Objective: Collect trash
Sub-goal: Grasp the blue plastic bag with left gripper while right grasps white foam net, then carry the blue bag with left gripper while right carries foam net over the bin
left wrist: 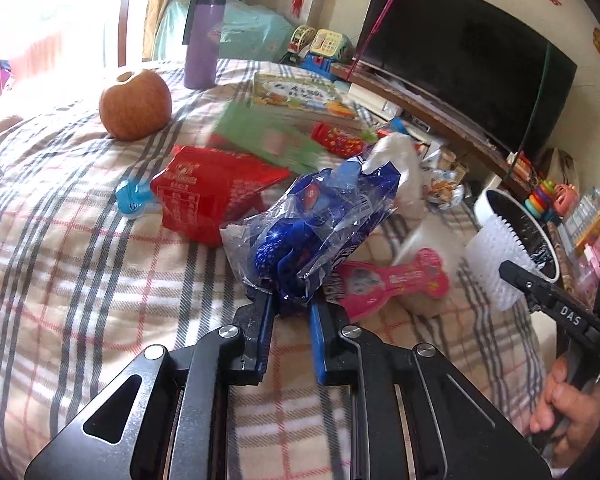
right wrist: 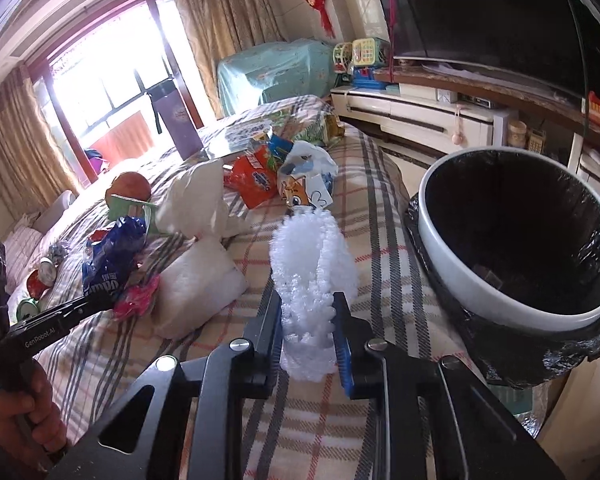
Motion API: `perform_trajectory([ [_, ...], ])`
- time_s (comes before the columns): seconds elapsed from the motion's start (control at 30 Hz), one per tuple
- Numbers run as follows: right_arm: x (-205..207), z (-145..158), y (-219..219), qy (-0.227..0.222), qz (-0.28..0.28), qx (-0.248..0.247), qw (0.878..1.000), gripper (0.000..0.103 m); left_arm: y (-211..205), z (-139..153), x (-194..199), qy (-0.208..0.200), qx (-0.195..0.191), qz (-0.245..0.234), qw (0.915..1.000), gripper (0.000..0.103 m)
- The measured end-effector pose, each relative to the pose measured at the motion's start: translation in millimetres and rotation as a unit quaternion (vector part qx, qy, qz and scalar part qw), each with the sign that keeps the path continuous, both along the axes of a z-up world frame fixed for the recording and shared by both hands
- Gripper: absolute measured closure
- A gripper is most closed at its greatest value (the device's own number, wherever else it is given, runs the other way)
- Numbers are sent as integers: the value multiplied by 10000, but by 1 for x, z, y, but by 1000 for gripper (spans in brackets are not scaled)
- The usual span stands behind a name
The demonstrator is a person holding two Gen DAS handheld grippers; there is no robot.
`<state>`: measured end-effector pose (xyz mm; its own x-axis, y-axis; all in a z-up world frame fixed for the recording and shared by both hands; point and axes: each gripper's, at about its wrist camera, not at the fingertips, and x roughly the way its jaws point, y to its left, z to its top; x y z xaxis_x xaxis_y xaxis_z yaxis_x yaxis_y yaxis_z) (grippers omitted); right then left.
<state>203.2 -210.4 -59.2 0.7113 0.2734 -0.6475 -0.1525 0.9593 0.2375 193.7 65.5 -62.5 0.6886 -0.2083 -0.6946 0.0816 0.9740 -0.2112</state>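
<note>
crinkled blue plastic fills the near foreground: the left tool (left wrist: 290,300) has its jaws pinched on the lower edge of a blue-and-clear wrapper (left wrist: 316,220), which stands up off the plaid blanket (left wrist: 80,272) of a bed. alongside, the right tool (right wrist: 307,320) is clamped on a white foam fruit net (right wrist: 314,264), its pads pressing both sides. a hand (left wrist: 568,408) grips the right tool's handle at the frame edge.

just beyond the left tool lie a pink bone-shaped packet (left wrist: 396,280) and a red snack bag (left wrist: 208,196), with an orange wrapper (right wrist: 254,180) and white tissue (right wrist: 198,200) further up the bed. an apple (left wrist: 134,106) and a purple flask (left wrist: 200,40) sit towards the window.

a white bin with a black liner (right wrist: 512,240) waits beside the bed, near the right tool.

both grips look thin. the wrapper is caught only by its rim and could slip free on the swing to the bin; the springy net may squirm out of the pads. two loaded tools heading for one opening could also collide, or drag the pink packet off the bed.
</note>
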Motion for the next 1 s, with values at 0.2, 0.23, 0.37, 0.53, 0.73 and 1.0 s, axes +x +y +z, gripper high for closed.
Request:
perform_trajectory([
  [0.2,-10,10,-12,-121,-73,82,9999,81,-14,18,-17,-220,-115,-85,9997,89],
  [0.23,-11,11,-14,-135,-88,93,9998,81,-18,21,-19,-229,-146,-137,9995,89],
  [0.37,-18,17,-26,-212,-176,129,9995,81,-38,25,-23,-230,-154,-346,9990,89],
  [0.53,-27,22,-44,-282,-356,168,9988,81,-67,25,-25,-172,-130,-623,9978,89],
  [0.73,-35,30,-67,-376,-576,232,9974,81,-103,31,-25,-186,-91,-972,9950,89],
  [1.0,-40,31,-95,-429,-824,295,9952,81,-148,33,-23,-201,59,-1355,9906,89],
])
